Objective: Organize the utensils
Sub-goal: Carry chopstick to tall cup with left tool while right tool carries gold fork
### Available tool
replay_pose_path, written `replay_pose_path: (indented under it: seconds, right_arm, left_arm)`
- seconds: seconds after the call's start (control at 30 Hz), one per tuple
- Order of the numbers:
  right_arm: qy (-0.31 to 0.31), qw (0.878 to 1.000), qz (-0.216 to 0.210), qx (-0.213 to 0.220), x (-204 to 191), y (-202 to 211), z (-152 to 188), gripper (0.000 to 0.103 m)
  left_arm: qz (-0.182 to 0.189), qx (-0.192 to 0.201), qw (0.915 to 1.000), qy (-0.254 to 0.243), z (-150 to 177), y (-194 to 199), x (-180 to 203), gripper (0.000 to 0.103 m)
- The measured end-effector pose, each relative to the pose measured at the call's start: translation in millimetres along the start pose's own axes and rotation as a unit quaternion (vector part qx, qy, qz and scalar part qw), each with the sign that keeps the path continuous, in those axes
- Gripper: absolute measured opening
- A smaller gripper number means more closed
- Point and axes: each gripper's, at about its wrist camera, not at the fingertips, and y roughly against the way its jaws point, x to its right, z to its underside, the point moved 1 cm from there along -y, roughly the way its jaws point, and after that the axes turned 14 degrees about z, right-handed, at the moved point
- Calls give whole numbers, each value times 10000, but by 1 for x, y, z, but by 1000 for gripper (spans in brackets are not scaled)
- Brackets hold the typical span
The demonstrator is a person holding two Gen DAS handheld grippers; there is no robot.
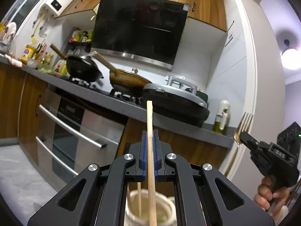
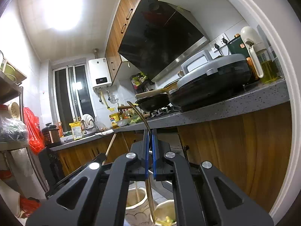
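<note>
Left gripper (image 1: 150,151) clamped on upright chopstick (image 1: 150,128); right gripper (image 2: 150,150) clamped on gold fork (image 2: 139,113). White holder (image 1: 165,203) sits below both. Recommendation: align each utensil vertically over its holder before lowering.

My left gripper (image 1: 150,133) is black with blue pads, pale wood chopstick (image 1: 150,131). My right gripper (image 2: 150,131) has the same colours, gold fork (image 2: 140,113). Countertop (image 2: 225,109) speckled grey, cabinets (image 2: 235,141) brown woodgrain, hood (image 1: 139,30) glossy black.
</note>
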Motion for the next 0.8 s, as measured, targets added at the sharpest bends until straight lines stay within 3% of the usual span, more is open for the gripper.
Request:
replay_pose_path:
  seconds: [0.27,0.8]
  right_arm:
    - [23,10000,30,-57,8,-27,5,3]
    - [-14,9994,23,-334,14,-46,30,3]
  left_arm:
    - [87,41,9999,-122,3,-34,-11,6]
    - [263,223,9994,-53,21,-45,-20,6]
